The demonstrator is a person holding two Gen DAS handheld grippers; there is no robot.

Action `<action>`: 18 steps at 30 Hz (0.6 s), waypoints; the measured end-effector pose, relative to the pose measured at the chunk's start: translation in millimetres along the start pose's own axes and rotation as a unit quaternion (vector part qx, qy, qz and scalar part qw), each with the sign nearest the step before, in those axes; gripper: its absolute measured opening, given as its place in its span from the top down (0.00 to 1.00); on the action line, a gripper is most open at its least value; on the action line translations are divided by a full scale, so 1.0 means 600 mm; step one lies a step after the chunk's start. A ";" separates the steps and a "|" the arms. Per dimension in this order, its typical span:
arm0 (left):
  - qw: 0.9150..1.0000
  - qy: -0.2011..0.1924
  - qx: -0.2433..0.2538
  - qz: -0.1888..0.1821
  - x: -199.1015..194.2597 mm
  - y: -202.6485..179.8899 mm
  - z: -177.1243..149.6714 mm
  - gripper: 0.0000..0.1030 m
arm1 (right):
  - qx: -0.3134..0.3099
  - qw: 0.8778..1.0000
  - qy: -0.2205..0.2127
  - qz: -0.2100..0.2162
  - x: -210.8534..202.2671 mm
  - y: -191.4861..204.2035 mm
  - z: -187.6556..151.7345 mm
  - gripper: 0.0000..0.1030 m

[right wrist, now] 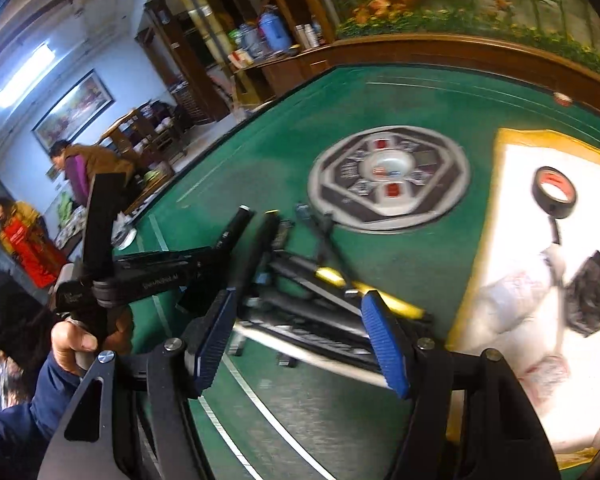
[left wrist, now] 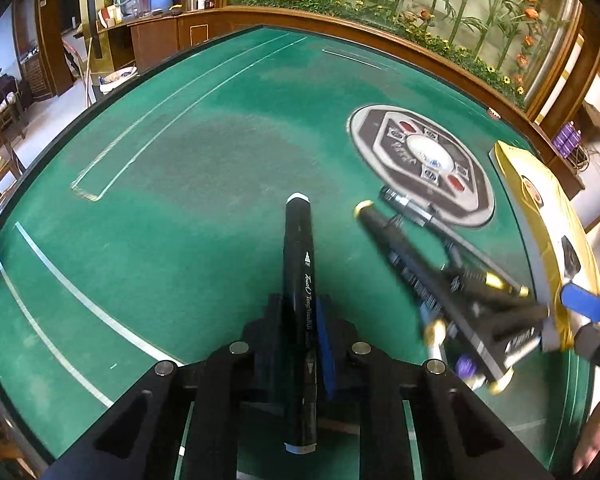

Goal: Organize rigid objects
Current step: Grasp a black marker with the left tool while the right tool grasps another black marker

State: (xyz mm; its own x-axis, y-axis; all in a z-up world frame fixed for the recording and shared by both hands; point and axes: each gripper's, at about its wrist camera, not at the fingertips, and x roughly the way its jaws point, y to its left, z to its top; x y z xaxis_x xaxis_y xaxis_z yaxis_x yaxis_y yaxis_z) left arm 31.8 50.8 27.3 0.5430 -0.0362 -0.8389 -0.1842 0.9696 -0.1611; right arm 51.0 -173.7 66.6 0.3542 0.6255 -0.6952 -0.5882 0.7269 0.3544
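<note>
1. Left tool (left wrist: pixel 300 332): jaws nearly closed, clamped on a black marker pen with white end caps (left wrist: pixel 298 280), which points forward above the green felt tabletop (left wrist: pixel 160 200).
2. Right tool (right wrist: pixel 300 340): jaws roughly half open, nothing gripped, poised over a blurred pile of black and gold pens (right wrist: pixel 320 308).
3. That pile lies on the tabletop, beside the yellow-edged white tray (right wrist: pixel 512 184).

The table (left wrist: pixel 180 152) wears green felt ruled with thin white lines. A black marker (left wrist: pixel 298 280), white-capped with white lettering, sits between blue-padded black fingers (left wrist: pixel 325 344). Nearby pens (left wrist: pixel 452 292) are black with gold tips. The box (left wrist: pixel 540 208) is yellow; the tape roll (right wrist: pixel 555 192) is black with a red core.
</note>
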 end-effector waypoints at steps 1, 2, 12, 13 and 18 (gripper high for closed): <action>1.000 -0.001 0.000 0.000 -0.004 0.007 -0.005 0.83 | -0.006 1.000 0.005 0.006 0.004 0.011 0.002 0.46; 1.000 -0.002 -0.001 0.000 -0.009 0.014 -0.011 0.83 | -0.012 1.000 0.012 0.007 0.010 0.025 0.004 0.46; 1.000 -0.011 0.003 -0.002 -0.016 0.025 -0.022 0.83 | -0.073 0.993 0.058 -0.073 0.109 0.113 0.052 0.54; 1.000 -0.011 0.003 -0.002 -0.016 0.024 -0.022 0.83 | -0.080 0.991 0.067 -0.080 0.124 0.118 0.058 0.63; 1.000 -0.011 0.003 -0.007 -0.017 0.026 -0.022 0.83 | -0.089 0.983 0.109 -0.121 0.176 0.115 0.064 0.73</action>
State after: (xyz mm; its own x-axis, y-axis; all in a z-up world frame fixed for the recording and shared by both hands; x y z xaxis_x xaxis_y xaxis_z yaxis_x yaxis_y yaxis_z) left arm 13.0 62.9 26.4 0.5641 -0.0443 -0.8245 -0.1712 0.9706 -0.1693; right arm 75.7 -46.8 41.8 0.3467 0.3516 -0.8696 -0.6313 0.7731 0.0609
